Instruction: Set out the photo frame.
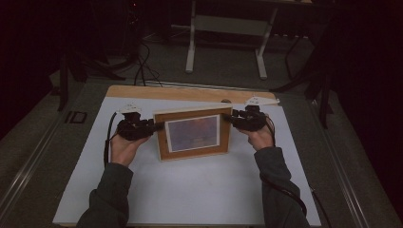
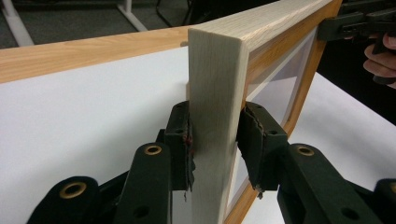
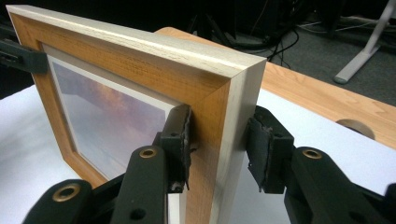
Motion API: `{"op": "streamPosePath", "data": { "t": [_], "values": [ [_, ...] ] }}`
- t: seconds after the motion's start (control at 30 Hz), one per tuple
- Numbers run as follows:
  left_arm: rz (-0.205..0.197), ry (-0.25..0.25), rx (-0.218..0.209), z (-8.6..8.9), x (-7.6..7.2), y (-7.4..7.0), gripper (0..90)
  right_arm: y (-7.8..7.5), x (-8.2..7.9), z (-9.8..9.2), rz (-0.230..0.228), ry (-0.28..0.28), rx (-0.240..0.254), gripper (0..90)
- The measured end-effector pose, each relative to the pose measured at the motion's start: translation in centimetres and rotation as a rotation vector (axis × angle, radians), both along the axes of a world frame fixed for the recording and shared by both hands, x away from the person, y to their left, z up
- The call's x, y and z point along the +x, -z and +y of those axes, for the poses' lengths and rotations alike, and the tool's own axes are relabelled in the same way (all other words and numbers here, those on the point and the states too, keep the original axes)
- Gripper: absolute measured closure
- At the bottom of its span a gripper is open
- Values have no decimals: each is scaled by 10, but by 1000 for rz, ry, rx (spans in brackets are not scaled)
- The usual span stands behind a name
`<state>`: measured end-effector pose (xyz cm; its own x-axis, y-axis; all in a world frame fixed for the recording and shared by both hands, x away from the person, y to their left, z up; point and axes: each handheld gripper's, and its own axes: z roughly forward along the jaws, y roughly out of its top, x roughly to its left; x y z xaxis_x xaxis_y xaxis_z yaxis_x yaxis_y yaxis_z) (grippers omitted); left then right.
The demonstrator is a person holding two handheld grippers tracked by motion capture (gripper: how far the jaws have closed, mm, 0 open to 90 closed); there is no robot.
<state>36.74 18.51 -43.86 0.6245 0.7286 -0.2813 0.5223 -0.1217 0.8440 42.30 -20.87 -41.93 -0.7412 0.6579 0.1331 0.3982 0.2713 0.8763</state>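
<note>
A wooden picture frame (image 1: 192, 133) with a reddish sunset print stands upright on the white mat (image 1: 190, 190). My left gripper (image 1: 154, 126) grips its left side; in the left gripper view the two pads (image 2: 180, 135) press on either face of the pale side rail (image 2: 219, 70). My right gripper (image 1: 233, 117) holds the right side near the top corner. In the right gripper view one pad (image 3: 180, 135) lies on the brown front face (image 3: 140, 60) and the other meets the back edge. The far gripper (image 2: 355, 23) shows at the frame's other end.
The white mat covers a wooden tabletop (image 1: 190, 92) whose bare strip runs along the far edge, with a round hole (image 3: 356, 127) in it. Beyond stand white desk legs (image 1: 191, 42) and floor cables (image 1: 142, 66). The surroundings are dark.
</note>
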Motion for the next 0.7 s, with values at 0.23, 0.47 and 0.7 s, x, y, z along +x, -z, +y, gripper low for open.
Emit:
{"op": "streamPosePath", "data": {
  "t": [0.23, 0.47, 0.7],
  "values": [
    [-9, 6, 1, -6, 9, 0, 663, -1, -3, -7, -22, 30, 9, 619],
    [-18, 20, 6, -9, 22, 0, 659, 0, -4, -11, -36, 69, 20, 620],
    [-32, 29, -2, -10, 31, 1, 655, 0, -5, -13, -39, 83, 25, 622]
  ]
}}
